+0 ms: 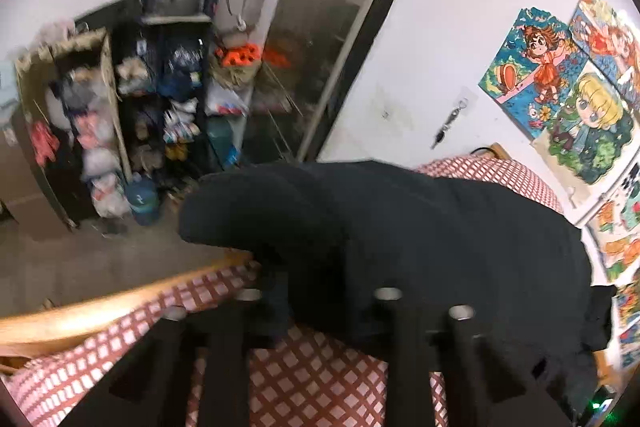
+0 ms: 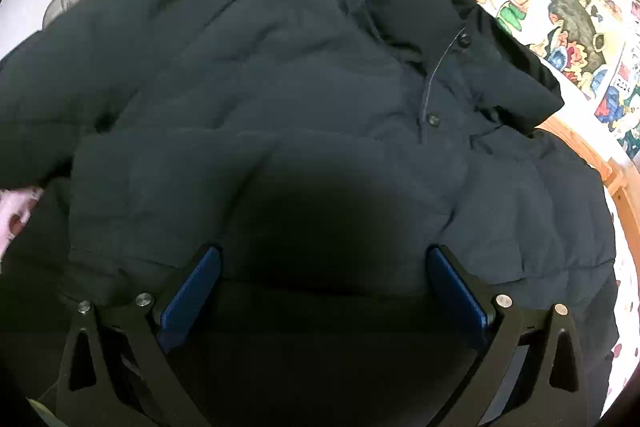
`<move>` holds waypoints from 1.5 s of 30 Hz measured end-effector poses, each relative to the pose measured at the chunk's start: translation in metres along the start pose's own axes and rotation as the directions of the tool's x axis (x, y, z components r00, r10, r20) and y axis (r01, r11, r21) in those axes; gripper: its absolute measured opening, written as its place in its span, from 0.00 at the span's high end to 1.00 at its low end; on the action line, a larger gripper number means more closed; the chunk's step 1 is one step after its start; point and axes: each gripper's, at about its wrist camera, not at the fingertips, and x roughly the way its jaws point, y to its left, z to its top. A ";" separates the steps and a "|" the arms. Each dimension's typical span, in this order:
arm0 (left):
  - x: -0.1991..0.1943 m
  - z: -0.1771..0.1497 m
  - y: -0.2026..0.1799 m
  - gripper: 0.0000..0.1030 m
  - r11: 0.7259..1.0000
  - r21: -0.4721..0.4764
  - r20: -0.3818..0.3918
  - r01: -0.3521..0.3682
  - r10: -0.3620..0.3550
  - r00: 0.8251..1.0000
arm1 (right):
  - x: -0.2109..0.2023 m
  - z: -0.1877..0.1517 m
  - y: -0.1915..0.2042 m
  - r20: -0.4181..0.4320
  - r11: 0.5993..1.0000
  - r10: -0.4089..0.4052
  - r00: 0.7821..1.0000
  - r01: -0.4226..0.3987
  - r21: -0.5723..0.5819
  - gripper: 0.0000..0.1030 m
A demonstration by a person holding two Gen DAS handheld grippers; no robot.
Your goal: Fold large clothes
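Shelf rack point(image 1: 176, 99) w/ clothes, bags

Both views are fisheye, bent hard toward the rims, with black corners outside the round field. The left wrist picture is bright on the white wall point(image 1: 440, 27) and smeared by motion blur; the shelves point(image 1: 132, 107) at left are streaked and soft. The dark jacket point(image 2: 280, 87) swallows detail in both views. A deep shadow lies on it between the right gripper's point(image 2: 324, 291) fingers. Posters point(image 2: 560, 7) at the right edge are bright and stretched.
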 end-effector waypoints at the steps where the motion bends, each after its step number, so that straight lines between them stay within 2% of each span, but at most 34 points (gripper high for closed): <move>1: -0.006 0.001 -0.005 0.89 1.000 0.017 0.019 -0.006 0.006 1.000 | -0.001 0.000 -0.002 0.008 1.000 0.012 1.000 -0.012 0.010 0.01; 5: -0.042 0.013 -0.035 0.91 0.992 0.120 0.142 0.029 -0.046 0.989 | -0.014 0.002 -0.014 0.057 0.997 0.059 0.997 -0.062 0.054 0.01; 7: -0.066 0.022 -0.060 0.91 0.976 0.200 0.205 0.084 -0.126 0.971 | -0.023 0.004 -0.025 0.086 0.993 0.086 0.993 -0.093 0.079 0.01; 9: -0.094 0.030 -0.099 0.91 0.934 0.319 0.238 0.162 -0.244 0.940 | -0.032 0.005 -0.036 0.109 0.990 0.086 0.990 -0.097 0.101 0.01; 11: -0.114 0.033 -0.128 0.91 0.898 0.391 0.251 0.202 -0.315 0.915 | -0.043 0.007 -0.051 0.132 0.987 0.079 0.988 -0.096 0.128 0.01; 14: -0.146 0.029 -0.180 0.93 0.804 0.514 0.231 0.298 -0.465 0.855 | -0.058 0.009 -0.077 0.157 0.980 0.059 0.986 -0.087 0.178 0.01; 16: -0.162 0.020 -0.211 0.93 0.732 0.579 0.189 0.359 -0.549 0.814 | -0.066 0.008 -0.094 0.174 0.974 0.042 0.984 -0.079 0.210 0.01; 18: -0.172 0.004 -0.244 0.93 0.639 0.642 0.103 0.424 -0.620 0.778 | -0.073 0.008 -0.108 0.188 0.969 0.025 0.982 -0.070 0.236 0.01; 19: -0.176 -0.008 -0.258 0.93 0.598 0.671 0.061 0.439 -0.634 0.771 | -0.077 0.007 -0.120 0.197 0.964 0.023 0.980 -0.074 0.257 0.01; 21: -0.176 -0.034 -0.287 0.93 0.525 0.726 -0.008 0.444 -0.639 0.769 | -0.081 0.005 -0.136 0.211 0.945 0.057 0.976 -0.121 0.305 0.01; 22: -0.174 -0.052 -0.303 0.93 0.477 0.761 -0.040 0.439 -0.641 0.766 | -0.081 0.000 -0.146 0.217 0.926 0.083 0.973 -0.156 0.344 0.01; 24: -0.167 -0.083 -0.327 0.93 0.394 0.815 -0.095 0.425 -0.633 0.768 | -0.078 -0.013 -0.171 0.234 0.869 0.133 0.963 -0.226 0.441 0.01; 25: -0.165 -0.094 -0.332 0.93 0.365 0.826 -0.121 0.429 -0.629 0.768 | -0.076 -0.019 -0.175 0.234 0.853 0.134 0.963 -0.232 0.468 0.01; 26: -0.158 -0.110 -0.343 0.93 0.321 0.835 -0.175 0.447 -0.616 0.769 | -0.074 -0.025 -0.187 0.234 0.829 0.137 0.963 -0.240 0.505 0.01; 29: -0.142 -0.146 -0.358 0.93 0.246 0.833 -0.284 0.496 -0.579 0.764 | -0.068 -0.042 -0.200 0.211 0.816 0.098 0.972 -0.200 0.542 0.01; 34: -0.120 -0.194 -0.369 0.93 0.158 0.831 -0.383 0.533 -0.531 0.756 | -0.063 -0.063 -0.218 0.188 0.802 0.070 0.980 -0.168 0.573 0.01; 38: -0.108 -0.227 -0.382 0.93 0.097 0.824 -0.443 0.558 -0.502 0.743 | -0.058 -0.079 -0.232 0.207 0.763 0.094 0.974 -0.204 0.613 0.01; 40: -0.101 -0.242 -0.380 0.93 0.061 0.798 -0.502 0.599 -0.484 0.717 | -0.053 -0.085 -0.236 0.237 0.736 0.123 0.964 -0.249 0.630 0.01; 42: -0.094 -0.248 -0.379 0.93 0.037 0.766 -0.554 0.641 -0.469 0.688 | -0.046 -0.093 -0.238 0.267 0.697 0.159 0.950 -0.300 0.651 0.01; 43: -0.090 -0.251 -0.377 0.93 0.028 0.736 -0.591 0.677 -0.461 0.662 | -0.040 -0.095 -0.239 0.276 0.675 0.182 0.944 -0.324 0.663 0.01; 45: -0.084 -0.250 -0.372 0.93 0.041 0.685 -0.639 0.727 -0.445 0.627 | -0.031 -0.097 -0.233 0.279 0.663 0.211 0.937 -0.347 0.663 0.01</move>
